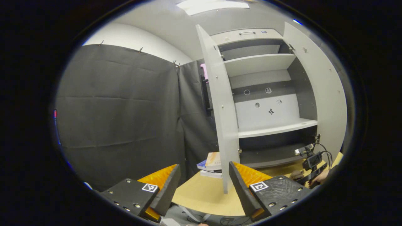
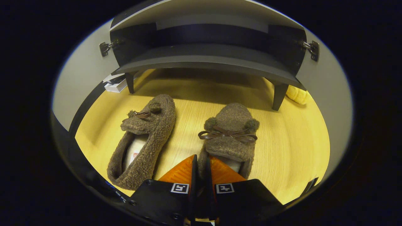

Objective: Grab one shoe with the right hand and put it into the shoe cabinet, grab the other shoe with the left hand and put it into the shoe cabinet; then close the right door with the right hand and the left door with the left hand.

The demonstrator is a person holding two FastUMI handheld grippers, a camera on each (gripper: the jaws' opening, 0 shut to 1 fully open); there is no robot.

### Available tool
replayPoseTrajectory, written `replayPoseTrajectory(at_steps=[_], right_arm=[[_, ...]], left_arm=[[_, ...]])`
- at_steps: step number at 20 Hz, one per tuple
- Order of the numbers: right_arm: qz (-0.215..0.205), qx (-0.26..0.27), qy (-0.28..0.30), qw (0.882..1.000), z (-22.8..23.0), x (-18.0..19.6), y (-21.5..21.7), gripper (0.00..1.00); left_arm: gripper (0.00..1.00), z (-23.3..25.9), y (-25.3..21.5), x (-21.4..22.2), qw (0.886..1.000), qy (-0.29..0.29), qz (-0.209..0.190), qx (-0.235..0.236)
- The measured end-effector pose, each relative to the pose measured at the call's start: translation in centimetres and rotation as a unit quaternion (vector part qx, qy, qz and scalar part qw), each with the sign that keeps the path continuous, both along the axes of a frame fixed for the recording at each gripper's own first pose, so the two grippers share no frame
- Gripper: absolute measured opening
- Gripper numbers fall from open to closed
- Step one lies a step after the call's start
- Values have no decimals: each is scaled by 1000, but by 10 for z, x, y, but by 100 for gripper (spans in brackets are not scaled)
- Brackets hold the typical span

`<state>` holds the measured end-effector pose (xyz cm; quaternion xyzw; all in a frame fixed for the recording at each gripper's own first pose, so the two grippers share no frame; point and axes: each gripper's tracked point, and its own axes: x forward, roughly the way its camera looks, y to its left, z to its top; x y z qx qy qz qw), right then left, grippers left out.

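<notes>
Fingers of the right gripper [image 2: 201, 166] are pretty much pinched together, and the heel-side rim of the right-hand shoe [image 2: 230, 135] is caught between them, so it looks gripped, though how firmly can't be told. That shoe's long axis runs straight ahead of the fingers, toe toward the shoe cabinet [image 2: 207, 56], which is raised on legs just beyond it. A second shoe [image 2: 144, 141] is lying just left of the fingers on the worktop [image 2: 289, 150], roughly parallel, apart from the first.

Over on the left gripper [image 1: 204, 179], the fingers are spread wide with nothing between them, and both cabinet doors [image 1: 220, 103] are seen hanging open ahead.

Count: two shoes, two doors, one cabinet. The right hand is judged clearly nearer the shoes.
</notes>
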<state>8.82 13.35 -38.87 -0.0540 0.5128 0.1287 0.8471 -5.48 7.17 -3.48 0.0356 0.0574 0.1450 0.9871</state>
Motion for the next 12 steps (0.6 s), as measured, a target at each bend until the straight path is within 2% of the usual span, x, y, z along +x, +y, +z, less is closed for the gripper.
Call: replayPoseTrajectory(at_steps=[2,5,12], right_arm=[[-1,9,4,1000,-1,-2,2,2],[26,18,-13,999,9,-3,0,0],[41,52,-45,997,52,-8,-15,1]], left_arm=[[97,2,-6,-1,1000,0,-3,4],[97,5,-17,0,1000,-2,-9,5],[97,1,-56,-3,1000,-2,-23,-1]])
